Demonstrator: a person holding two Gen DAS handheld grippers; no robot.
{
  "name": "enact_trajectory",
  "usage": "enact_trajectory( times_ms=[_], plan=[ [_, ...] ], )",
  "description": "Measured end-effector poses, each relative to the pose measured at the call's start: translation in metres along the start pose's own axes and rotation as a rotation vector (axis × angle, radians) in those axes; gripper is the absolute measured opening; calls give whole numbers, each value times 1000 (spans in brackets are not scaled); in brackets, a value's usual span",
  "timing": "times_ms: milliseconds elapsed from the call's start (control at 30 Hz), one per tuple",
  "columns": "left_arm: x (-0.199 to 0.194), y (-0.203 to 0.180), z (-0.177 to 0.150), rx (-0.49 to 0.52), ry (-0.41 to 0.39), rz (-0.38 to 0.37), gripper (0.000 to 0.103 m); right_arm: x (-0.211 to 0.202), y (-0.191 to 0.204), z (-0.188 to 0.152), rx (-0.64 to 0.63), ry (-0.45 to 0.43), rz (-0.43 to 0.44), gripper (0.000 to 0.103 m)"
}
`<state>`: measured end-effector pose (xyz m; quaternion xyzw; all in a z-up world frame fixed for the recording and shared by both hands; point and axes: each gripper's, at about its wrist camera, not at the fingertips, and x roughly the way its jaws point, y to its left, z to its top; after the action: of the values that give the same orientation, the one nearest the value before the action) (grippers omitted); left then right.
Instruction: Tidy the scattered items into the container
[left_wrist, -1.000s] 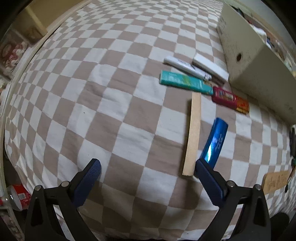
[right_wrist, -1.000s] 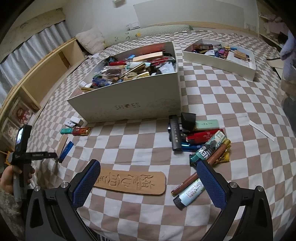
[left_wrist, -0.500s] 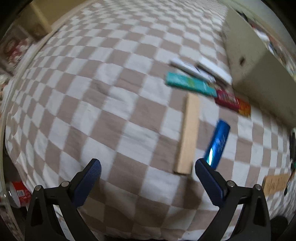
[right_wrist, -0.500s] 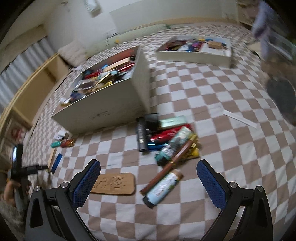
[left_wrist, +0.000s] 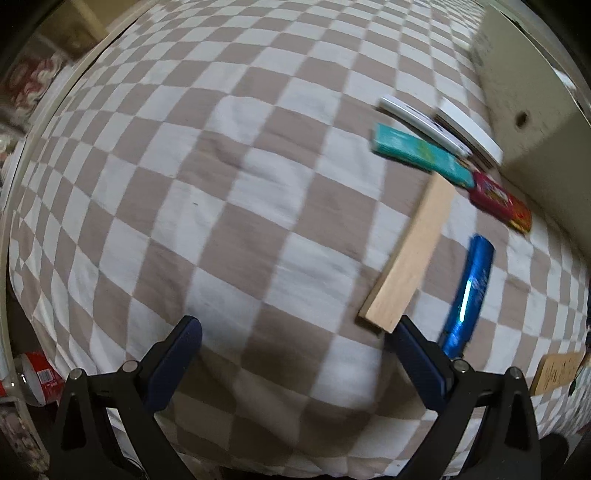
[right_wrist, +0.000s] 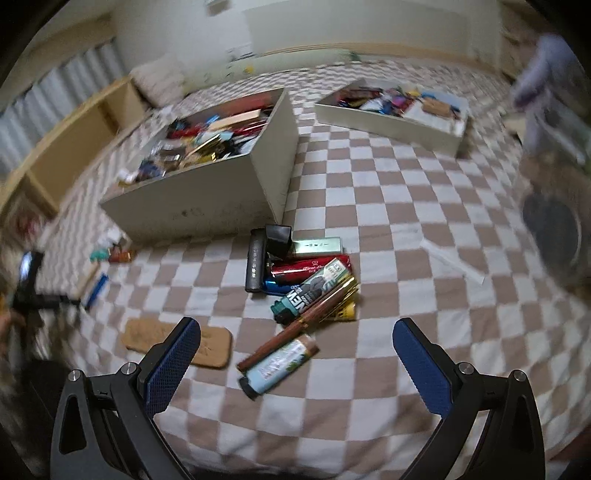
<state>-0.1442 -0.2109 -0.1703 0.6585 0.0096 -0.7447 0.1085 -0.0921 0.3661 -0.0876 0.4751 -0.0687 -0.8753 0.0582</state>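
The bedcover (left_wrist: 258, 206) is checked in brown and white throughout; on it lie a plain pale wooden strip (left_wrist: 410, 254), a glossy blue packet (left_wrist: 469, 291), a teal box (left_wrist: 421, 155), a red box with an orange end (left_wrist: 498, 201) and a white tube (left_wrist: 421, 123). The large container (right_wrist: 207, 206) is off-white, with a mixed red, gold and blue fill. Gripper pads (right_wrist: 173, 362) are dark blue on black frames, and the flat plaque (right_wrist: 177, 341) is tan.

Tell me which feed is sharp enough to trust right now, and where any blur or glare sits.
Left wrist: wooden strip readable, items near the box smeared, glare streak on the blue tube. Right wrist: central pile fairly sharp, edges and far tray motion-blurred. Both fisheye-bowed.
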Motion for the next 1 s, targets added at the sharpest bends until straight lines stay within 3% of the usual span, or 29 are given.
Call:
enact_trajectory(
  times_ms=[200,433,667,800,900,1000],
  plan=[
    [4,24,13,-38,-15,29,103,11,26,-7,-142,59,38,103],
    [8,43,28,-68,-54,42,103,37,80,-19,-190,137,151,103],
    [-9,40,17,50,-155,-80,103,62,138,-28,-451,188,134,103],
    [-16,25,17,49,-141,-155,103,78,151,-23,-593,231,85,103],
    [-14,8,8,53,-139,-168,103,91,158,-21,-687,273,59,103],
    [-30,-41,-3,64,-139,-154,103,101,165,-22,-779,311,42,103]
  ],
)
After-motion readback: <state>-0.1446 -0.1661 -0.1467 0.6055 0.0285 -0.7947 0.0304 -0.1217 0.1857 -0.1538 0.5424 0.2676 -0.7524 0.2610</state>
